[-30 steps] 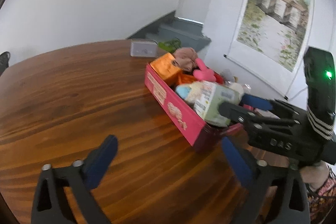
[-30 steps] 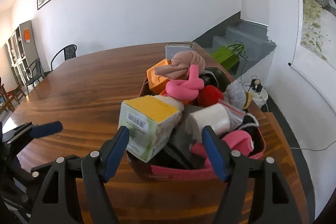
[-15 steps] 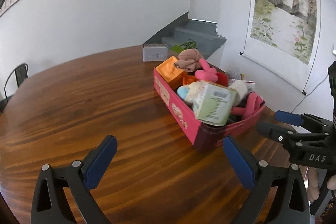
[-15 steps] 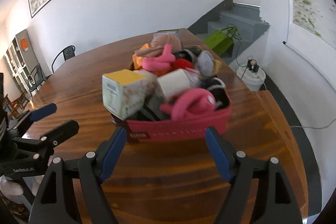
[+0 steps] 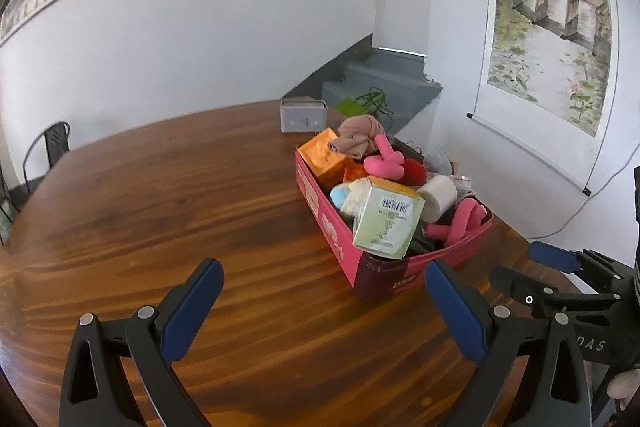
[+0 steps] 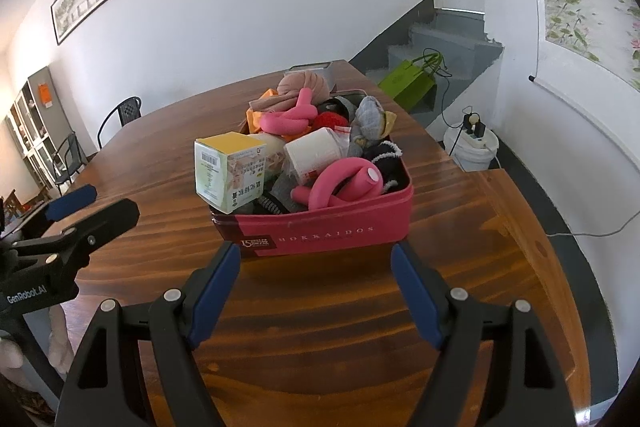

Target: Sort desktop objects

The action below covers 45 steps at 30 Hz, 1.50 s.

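A pink tin [image 6: 328,227] stands on the wooden table [image 5: 160,211], heaped with small things. Its long axis runs away from the right gripper [image 6: 316,267]: in the right wrist view the short end wall with lettering faces the camera and the length recedes toward the far edge of the table. In the left wrist view the tin [image 5: 320,203] lies on a diagonal, its near corner close to the left gripper [image 5: 322,285].

Counted in the tin: one green and yellow carton [image 6: 230,173] tilted at the near left corner, two pink foam twists [image 6: 344,187], one near and one further back [image 6: 288,119], one white roll [image 6: 316,151], one orange packet [image 5: 322,157], one tan bundle of cloth [image 5: 356,137] on top at the far end, one red ball [image 6: 330,121] and one grey soft piece [image 6: 368,119]. Dark items lie underneath, too hidden to count.

One small grey box [image 5: 303,115] sits on the table just beyond the tin's far end.

Both grippers hover above the table with fingers spread wide, holding nothing. The right one's fingers frame the tin's near wall without touching it
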Each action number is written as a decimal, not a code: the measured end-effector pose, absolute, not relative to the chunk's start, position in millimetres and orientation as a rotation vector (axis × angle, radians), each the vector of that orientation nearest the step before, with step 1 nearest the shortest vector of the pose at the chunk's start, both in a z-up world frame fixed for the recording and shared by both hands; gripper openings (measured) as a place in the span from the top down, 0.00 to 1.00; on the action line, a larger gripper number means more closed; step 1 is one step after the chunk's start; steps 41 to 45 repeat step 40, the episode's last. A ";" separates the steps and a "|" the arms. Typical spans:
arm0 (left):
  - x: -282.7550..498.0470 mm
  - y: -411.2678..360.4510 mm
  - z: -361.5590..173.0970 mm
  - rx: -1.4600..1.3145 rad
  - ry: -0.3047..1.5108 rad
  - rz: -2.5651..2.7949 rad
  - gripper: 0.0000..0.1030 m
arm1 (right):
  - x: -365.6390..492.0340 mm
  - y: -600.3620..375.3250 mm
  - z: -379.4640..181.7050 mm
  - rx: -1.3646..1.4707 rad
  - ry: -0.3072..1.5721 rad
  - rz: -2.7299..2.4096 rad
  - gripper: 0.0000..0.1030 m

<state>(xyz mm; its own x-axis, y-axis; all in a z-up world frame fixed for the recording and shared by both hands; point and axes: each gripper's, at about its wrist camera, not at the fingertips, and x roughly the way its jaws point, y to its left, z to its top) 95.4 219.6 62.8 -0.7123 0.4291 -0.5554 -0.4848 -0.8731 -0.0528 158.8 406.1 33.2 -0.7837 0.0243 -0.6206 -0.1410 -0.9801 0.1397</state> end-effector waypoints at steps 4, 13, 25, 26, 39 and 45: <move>98.8 228.0 63.1 -0.781 0.190 2.522 0.01 | 158.4 407.8 31.1 -1.001 0.275 2.874 0.21; 106.2 246.7 63.9 -0.772 0.318 2.524 0.01 | 159.0 414.2 27.8 -1.000 0.293 2.863 0.21; 104.5 255.3 60.3 -0.807 0.309 2.486 0.01 | 160.8 420.7 25.3 -1.001 0.306 2.855 0.21; 104.4 256.0 60.0 -0.810 0.308 2.483 0.01 | 160.9 420.4 25.7 -1.000 0.303 2.854 0.21; 101.5 259.7 54.3 -0.809 0.350 2.498 0.01 | 159.1 422.2 24.9 -0.999 0.297 2.840 0.21; 100.7 259.2 53.9 -0.810 0.350 2.495 0.01 | 158.8 422.0 24.4 -1.001 0.298 2.839 0.21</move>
